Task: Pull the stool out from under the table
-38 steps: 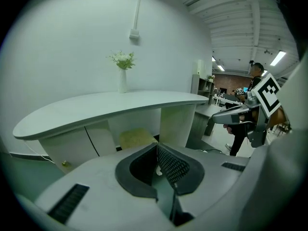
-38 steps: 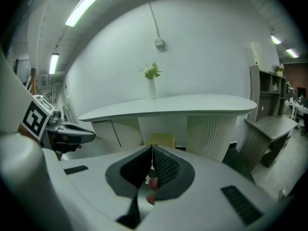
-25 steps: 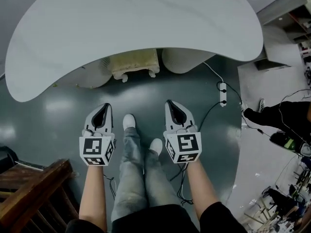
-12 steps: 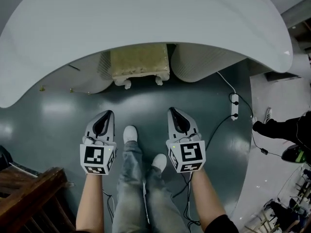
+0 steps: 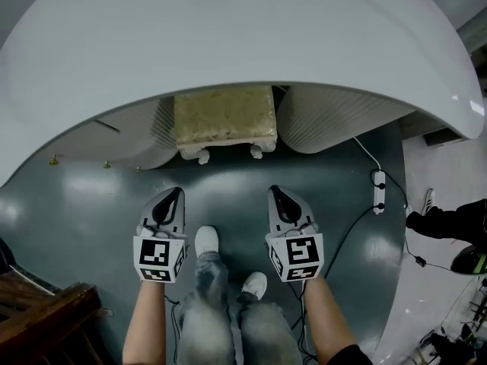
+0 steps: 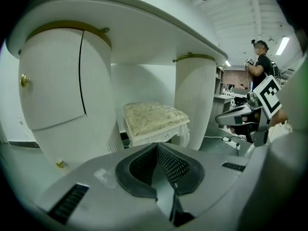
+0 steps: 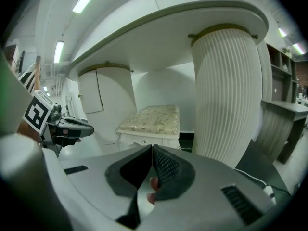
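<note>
The stool point(image 5: 224, 120) stood tucked in the knee space under the table point(image 5: 228, 36), with its cream patterned cushion facing up and its white carved front feet on the floor near the tabletop's front edge. It sat between the table's two supports: a smooth rounded cabinet point(image 5: 129, 139) with a small brass knob on your left and a ribbed white column point(image 5: 335, 124) on your right. It stood close to both, though I could not tell whether it touched either.

You held both tongs in front of the stool, apart from it, pointing toward it and slightly downward. Your left gripper point(image 5: 175, 194) was clenched, its ribbed pads pressed together with nothing between them. Your right gripper point(image 5: 275, 192) was clenched too and also empty. The two tongs sat side by side at about the same height, one to each side of your legs, roughly in line with the stool's two front corners.

Your white shoes point(image 5: 206, 242) stood on the dark grey floor point(image 5: 76, 196) between the tongs. To the right, a white power strip point(image 5: 378, 191) lay on the floor beside the ribbed column, with a cable trailing from it. Farther right, another person in dark clothing point(image 5: 449, 223) showed at the edge of the head view. A piece of brown wooden furniture point(image 5: 46, 318) filled the lower left corner.
</note>
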### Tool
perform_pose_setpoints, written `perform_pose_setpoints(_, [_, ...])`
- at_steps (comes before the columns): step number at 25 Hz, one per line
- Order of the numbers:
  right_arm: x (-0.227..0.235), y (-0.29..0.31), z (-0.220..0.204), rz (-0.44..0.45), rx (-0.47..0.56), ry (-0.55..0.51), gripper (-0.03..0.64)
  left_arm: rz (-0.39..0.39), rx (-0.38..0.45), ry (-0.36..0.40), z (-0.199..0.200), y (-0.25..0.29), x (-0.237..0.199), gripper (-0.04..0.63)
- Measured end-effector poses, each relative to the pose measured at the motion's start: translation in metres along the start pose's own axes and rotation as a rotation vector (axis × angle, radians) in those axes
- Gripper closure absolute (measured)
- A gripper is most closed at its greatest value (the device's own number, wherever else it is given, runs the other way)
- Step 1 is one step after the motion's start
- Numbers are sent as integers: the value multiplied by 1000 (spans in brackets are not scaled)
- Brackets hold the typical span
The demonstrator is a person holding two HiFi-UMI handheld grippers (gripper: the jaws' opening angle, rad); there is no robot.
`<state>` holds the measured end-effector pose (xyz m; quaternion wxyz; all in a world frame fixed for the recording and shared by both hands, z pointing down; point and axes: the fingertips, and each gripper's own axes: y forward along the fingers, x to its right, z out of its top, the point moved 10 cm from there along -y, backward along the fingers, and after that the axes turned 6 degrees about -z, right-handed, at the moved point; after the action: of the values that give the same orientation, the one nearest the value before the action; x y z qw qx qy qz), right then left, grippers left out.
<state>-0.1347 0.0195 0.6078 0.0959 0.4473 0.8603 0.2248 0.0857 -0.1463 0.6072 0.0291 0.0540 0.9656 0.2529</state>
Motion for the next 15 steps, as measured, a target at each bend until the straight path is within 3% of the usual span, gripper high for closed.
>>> perform_pose_setpoints(9, [18, 57, -26, -3, 31, -27, 545, -3, 10, 27, -28, 54, -26, 581])
perform_pose_setpoints(11, [22, 69, -32, -15, 50, -35, 486, 5, 10, 38, -34, 63, -32, 581])
perform_pose_setpoints(15, [25, 91, -46, -15, 75, -53, 437, 12, 10, 26, -50, 81, -43, 580])
